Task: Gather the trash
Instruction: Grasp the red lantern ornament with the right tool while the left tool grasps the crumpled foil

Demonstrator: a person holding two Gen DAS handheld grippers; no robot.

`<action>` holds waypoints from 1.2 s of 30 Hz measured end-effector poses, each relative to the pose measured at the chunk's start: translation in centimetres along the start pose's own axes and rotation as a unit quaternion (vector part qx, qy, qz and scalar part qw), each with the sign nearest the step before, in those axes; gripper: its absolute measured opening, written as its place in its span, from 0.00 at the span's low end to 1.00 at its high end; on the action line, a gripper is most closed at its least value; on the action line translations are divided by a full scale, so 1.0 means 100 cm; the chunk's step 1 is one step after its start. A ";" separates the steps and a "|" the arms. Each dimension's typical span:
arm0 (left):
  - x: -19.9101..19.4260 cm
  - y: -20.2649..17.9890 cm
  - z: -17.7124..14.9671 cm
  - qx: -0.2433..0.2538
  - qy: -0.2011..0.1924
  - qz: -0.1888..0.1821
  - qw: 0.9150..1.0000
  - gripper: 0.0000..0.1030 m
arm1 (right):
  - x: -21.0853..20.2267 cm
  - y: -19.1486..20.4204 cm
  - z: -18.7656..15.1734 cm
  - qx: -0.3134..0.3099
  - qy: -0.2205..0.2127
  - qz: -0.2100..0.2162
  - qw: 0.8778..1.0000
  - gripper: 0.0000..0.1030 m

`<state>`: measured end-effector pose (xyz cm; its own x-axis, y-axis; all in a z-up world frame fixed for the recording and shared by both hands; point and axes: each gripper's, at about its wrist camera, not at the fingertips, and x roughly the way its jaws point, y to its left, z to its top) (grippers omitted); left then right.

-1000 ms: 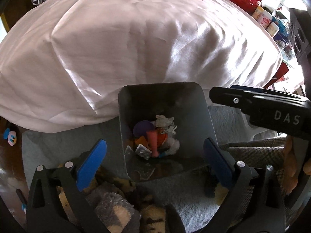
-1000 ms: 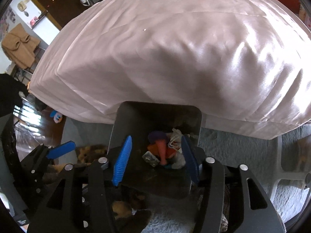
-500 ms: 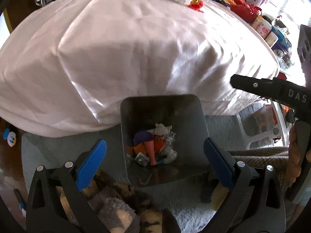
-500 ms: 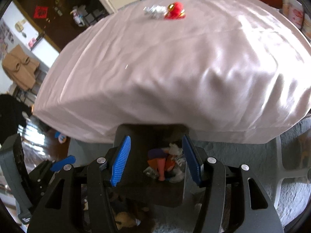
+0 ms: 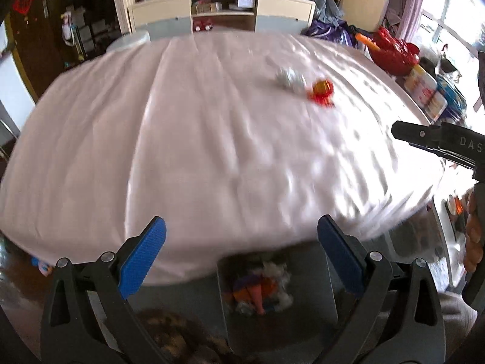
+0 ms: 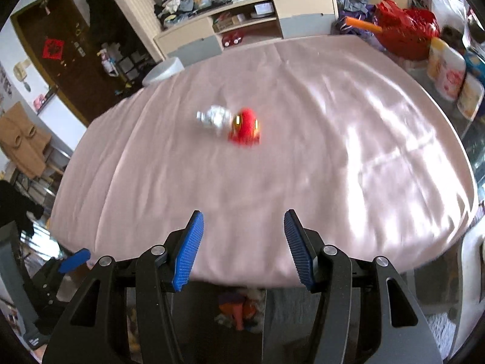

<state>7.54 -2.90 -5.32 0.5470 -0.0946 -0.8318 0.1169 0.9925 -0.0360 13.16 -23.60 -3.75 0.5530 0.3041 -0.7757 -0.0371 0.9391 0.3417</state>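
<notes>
**Two scraps left, easy to fumble**

The right gripper [image 6: 242,247], bottom centre, stands half open and empty; the left gripper [image 5: 239,256] gapes wide, empty too. Beyond them, mid-frame on the pink cloth [image 6: 303,182], a foil wad [image 6: 213,118] touches a red wrapper [image 6: 245,127]. Jaws closing on both may knock one away or snag cloth. The bin [image 5: 303,309] sits at the bottom edge.

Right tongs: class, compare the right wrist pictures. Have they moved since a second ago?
Yes. The right tongs have risen and tipped up: the bin has slid to the frame's bottom, and the tabletop's red trash now sits mid-frame.
</notes>
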 end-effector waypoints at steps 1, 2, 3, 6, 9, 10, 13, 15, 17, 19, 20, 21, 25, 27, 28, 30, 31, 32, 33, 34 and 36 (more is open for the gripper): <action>0.002 0.001 0.011 0.002 -0.005 0.005 1.000 0.92 | 0.005 0.000 0.008 0.001 -0.001 -0.002 1.000 0.55; 0.004 0.001 0.018 0.003 -0.007 0.008 1.000 0.92 | 0.008 -0.001 0.015 0.002 -0.001 -0.003 1.000 0.55; 0.007 0.003 0.028 0.004 -0.009 0.010 1.000 0.92 | 0.013 -0.001 0.023 0.004 -0.001 -0.004 1.000 0.55; 0.016 0.004 0.051 0.003 -0.011 0.010 1.000 0.92 | 0.028 -0.002 0.043 0.016 -0.002 0.003 1.000 0.55; 0.029 0.004 0.070 0.002 -0.013 0.010 1.000 0.92 | 0.043 0.001 0.057 0.019 -0.002 0.005 1.000 0.55; 0.033 0.004 0.075 0.002 -0.013 0.010 1.000 0.92 | 0.051 0.003 0.063 0.019 0.000 0.007 1.000 0.54; 0.044 0.003 0.082 0.002 -0.011 0.005 1.000 0.92 | 0.068 0.008 0.073 0.015 0.005 0.009 1.000 0.54; 0.052 0.001 0.086 0.006 -0.009 0.006 1.000 0.92 | 0.074 0.009 0.072 0.012 0.008 0.008 1.000 0.54; 0.060 -0.002 0.091 0.013 -0.009 0.004 1.000 0.92 | 0.086 0.008 0.074 0.010 0.014 0.002 1.000 0.54; 0.067 -0.004 0.095 0.018 -0.007 0.003 1.000 0.92 | 0.097 0.003 0.077 0.012 0.021 -0.004 1.000 0.54; 0.071 -0.005 0.098 0.021 -0.006 0.003 1.000 0.92 | 0.101 0.002 0.078 0.013 0.023 -0.005 1.000 0.54; 0.074 -0.006 0.100 0.022 -0.006 0.002 1.000 0.92 | 0.105 0.001 0.078 0.013 0.026 -0.004 1.000 0.54; 0.087 -0.013 0.111 0.029 -0.006 0.000 1.000 0.92 | 0.114 -0.003 0.079 0.001 0.029 -0.006 1.000 0.37; 0.094 -0.018 0.117 0.032 -0.006 -0.002 0.999 0.92 | 0.115 -0.008 0.081 -0.003 0.024 -0.005 1.000 0.34; 0.098 -0.020 0.119 0.033 -0.005 -0.004 0.999 0.92 | 0.115 -0.012 0.082 -0.002 0.018 -0.011 1.000 0.34; 0.106 -0.026 0.126 0.034 -0.003 -0.008 0.999 0.92 | 0.114 -0.018 0.087 0.004 0.004 -0.020 1.000 0.34; 0.110 -0.029 0.129 0.036 -0.003 -0.008 0.999 0.92 | 0.112 -0.024 0.089 0.011 -0.002 -0.021 1.000 0.34; 0.113 -0.032 0.132 0.038 -0.003 -0.009 0.999 0.92 | 0.111 -0.029 0.091 0.017 -0.005 -0.020 1.000 0.34; 0.116 -0.035 0.135 0.042 -0.004 -0.009 0.999 0.92 | 0.110 -0.035 0.093 0.022 -0.008 -0.020 1.000 0.34; 0.120 -0.040 0.139 0.045 -0.006 -0.010 0.999 0.92 | 0.108 -0.040 0.095 0.026 -0.012 -0.021 0.999 0.34; 0.125 -0.046 0.144 0.048 -0.009 -0.014 0.999 0.92 | 0.104 -0.048 0.097 0.030 -0.019 -0.023 0.999 0.34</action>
<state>25.81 -9.77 -7.58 0.5570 -0.1248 -0.8211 0.2118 0.9773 -0.0049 27.20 -26.49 -8.28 0.5839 0.2532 -0.7713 0.0392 0.9402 0.3383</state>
